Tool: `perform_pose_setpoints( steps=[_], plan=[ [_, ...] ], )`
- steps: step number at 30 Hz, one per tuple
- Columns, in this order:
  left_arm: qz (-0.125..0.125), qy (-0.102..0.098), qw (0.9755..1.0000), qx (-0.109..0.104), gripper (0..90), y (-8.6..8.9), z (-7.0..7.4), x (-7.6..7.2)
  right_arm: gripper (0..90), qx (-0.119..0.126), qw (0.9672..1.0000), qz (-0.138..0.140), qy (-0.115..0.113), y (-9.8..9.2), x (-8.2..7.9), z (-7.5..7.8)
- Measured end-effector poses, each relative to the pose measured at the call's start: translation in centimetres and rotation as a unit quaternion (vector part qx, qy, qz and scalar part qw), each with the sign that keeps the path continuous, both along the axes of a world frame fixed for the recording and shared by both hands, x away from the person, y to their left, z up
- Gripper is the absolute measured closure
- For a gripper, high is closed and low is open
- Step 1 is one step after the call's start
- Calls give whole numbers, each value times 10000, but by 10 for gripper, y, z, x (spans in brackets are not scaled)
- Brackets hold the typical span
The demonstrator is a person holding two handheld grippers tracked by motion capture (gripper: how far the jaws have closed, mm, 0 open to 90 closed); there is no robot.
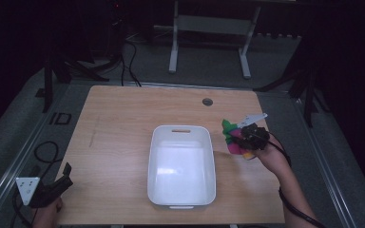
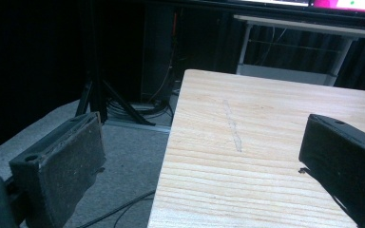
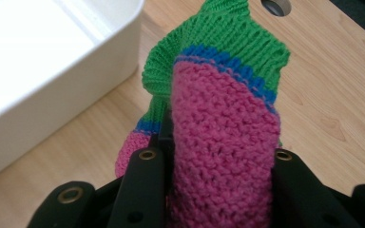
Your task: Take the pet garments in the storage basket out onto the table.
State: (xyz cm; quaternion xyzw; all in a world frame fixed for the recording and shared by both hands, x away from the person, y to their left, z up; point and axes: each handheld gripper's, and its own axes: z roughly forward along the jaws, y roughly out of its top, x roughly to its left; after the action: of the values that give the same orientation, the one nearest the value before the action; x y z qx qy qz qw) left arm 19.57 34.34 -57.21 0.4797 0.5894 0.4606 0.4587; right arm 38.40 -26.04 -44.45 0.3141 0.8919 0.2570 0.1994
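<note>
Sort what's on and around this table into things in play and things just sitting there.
In play:
knitted pink, blue and green sock
right claw, shut on it
white plastic bin

Idle:
left claw, open at the table corner
grommet hole
floor cables

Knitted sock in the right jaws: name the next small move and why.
Probably carry the knitted sock leftward over the white bin. The right gripper is shut on it, just beside the bin's right wall, and the bin looks empty.
</note>
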Motion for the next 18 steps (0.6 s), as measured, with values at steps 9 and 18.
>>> perform_pose_setpoints(
  steps=[9,18],
  plan=[
    [-2,-35,10000,6,18,0,0,0,707,102,9999,-102,87,6,11,-29],
    [-9,-51,10000,-29,18,0,0,0,706,133,9990,-149,401,17,22,-58]
  ],
)
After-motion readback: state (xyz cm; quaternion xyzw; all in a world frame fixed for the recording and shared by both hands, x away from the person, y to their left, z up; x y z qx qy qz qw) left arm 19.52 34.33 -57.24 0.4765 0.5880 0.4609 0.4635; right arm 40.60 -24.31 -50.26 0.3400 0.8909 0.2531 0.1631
